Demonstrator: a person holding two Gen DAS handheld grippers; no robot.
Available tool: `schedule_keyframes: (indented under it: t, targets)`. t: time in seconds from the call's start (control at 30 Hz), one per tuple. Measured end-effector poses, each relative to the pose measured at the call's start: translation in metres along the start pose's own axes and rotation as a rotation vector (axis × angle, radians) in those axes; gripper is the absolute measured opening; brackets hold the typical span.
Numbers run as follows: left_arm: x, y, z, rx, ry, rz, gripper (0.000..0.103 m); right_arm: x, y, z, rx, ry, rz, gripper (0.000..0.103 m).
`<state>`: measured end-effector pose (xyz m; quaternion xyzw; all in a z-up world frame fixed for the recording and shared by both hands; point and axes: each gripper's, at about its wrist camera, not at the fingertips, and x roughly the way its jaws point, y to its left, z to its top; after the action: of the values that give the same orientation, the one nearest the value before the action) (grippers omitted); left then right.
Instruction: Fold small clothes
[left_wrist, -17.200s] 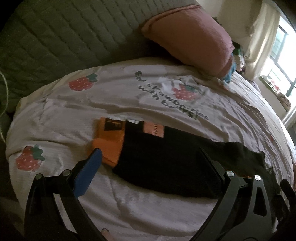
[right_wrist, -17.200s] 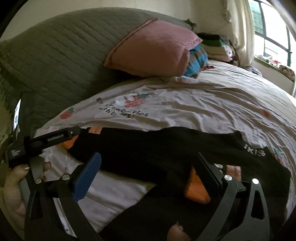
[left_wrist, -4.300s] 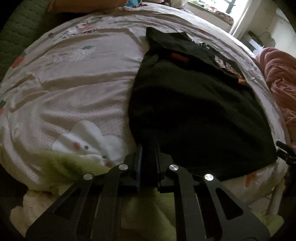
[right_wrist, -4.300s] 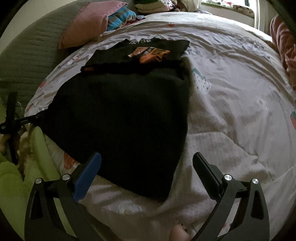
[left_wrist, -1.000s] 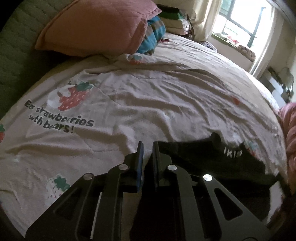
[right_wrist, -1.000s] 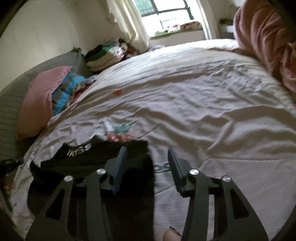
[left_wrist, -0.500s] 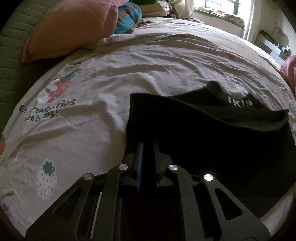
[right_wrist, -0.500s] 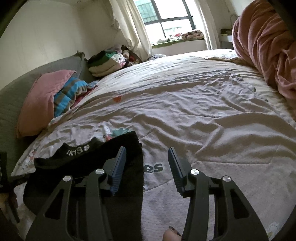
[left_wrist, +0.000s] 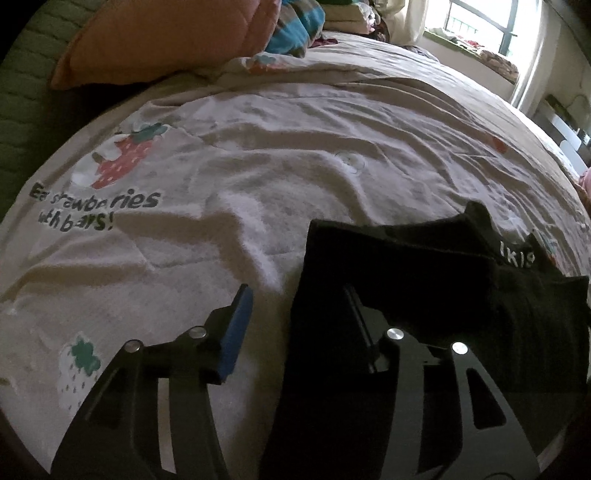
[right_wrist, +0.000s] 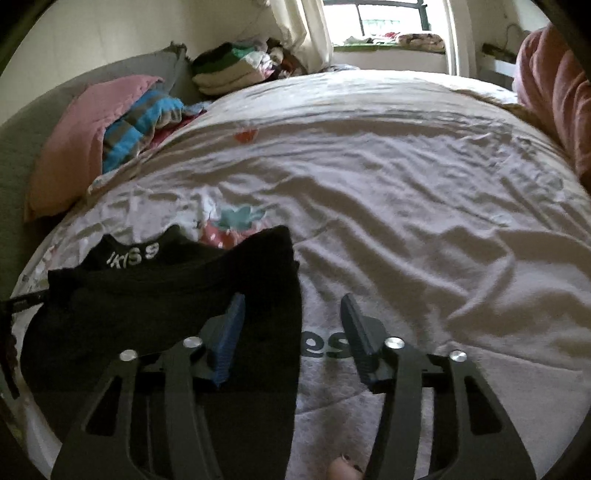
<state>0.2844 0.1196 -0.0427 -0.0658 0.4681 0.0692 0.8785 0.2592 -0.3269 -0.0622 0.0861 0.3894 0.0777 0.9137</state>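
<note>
A black garment (left_wrist: 424, 273) with white lettering lies folded over on the strawberry-print bedspread (left_wrist: 258, 166). My left gripper (left_wrist: 295, 317) is open over the garment's left folded corner; its blue pad is over the bedspread and its other finger over the black cloth. In the right wrist view the same black garment (right_wrist: 166, 295) lies at the lower left. My right gripper (right_wrist: 291, 328) is open over the garment's right edge, holding nothing.
A pink pillow (right_wrist: 66, 147) and a blue striped cloth (right_wrist: 140, 125) lie at the head of the bed by the green quilted headboard (left_wrist: 22, 85). Folded clothes (right_wrist: 229, 70) are stacked near the window. A pink blanket (right_wrist: 554, 92) is at the right.
My left gripper has opened and let go of the garment's corner, which now lies folded over the rest. My right gripper, open before, has drawn back slightly.
</note>
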Motion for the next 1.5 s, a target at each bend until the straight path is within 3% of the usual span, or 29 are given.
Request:
schedule_keyframes:
  t: [0.13,0.2,0.23,0.37,0.6,0.73,0.97,1.2,1.5]
  targets:
    - [0.009,0.0,0.006,-0.021,0.009,-0.039,0.04,-0.004,0.005,0.0,-0.033,-0.019,0.025,0.007]
    - [0.011,-0.002,0.007,-0.021,0.006,-0.059,0.02,-0.006,0.009,0.0,-0.05,-0.033,0.016,0.006]
    - [0.011,-0.004,0.006,-0.014,0.005,-0.067,0.015,-0.007,0.01,0.0,-0.055,-0.038,0.014,0.006]
    - [0.004,-0.02,0.005,0.08,-0.029,-0.009,0.004,-0.016,0.008,0.002,-0.047,-0.067,0.026,0.006]
    - [-0.035,-0.011,0.022,0.036,-0.137,-0.037,0.003,-0.046,0.001,0.011,0.022,-0.169,0.085,0.006]
    - [-0.038,-0.016,0.035,0.041,-0.157,-0.01,0.003,-0.051,0.001,0.013,0.05,-0.215,0.044,0.006]
    - [-0.001,-0.022,0.029,0.048,-0.077,0.064,0.003,-0.027,0.003,0.009,0.036,-0.135,-0.037,0.006]
    - [0.012,-0.018,0.014,0.027,-0.066,0.055,0.003,-0.007,-0.001,0.0,0.056,-0.056,-0.07,0.007]
    - [0.004,-0.02,-0.004,0.062,-0.062,0.08,0.008,-0.007,-0.014,-0.006,0.116,-0.025,-0.098,0.031]
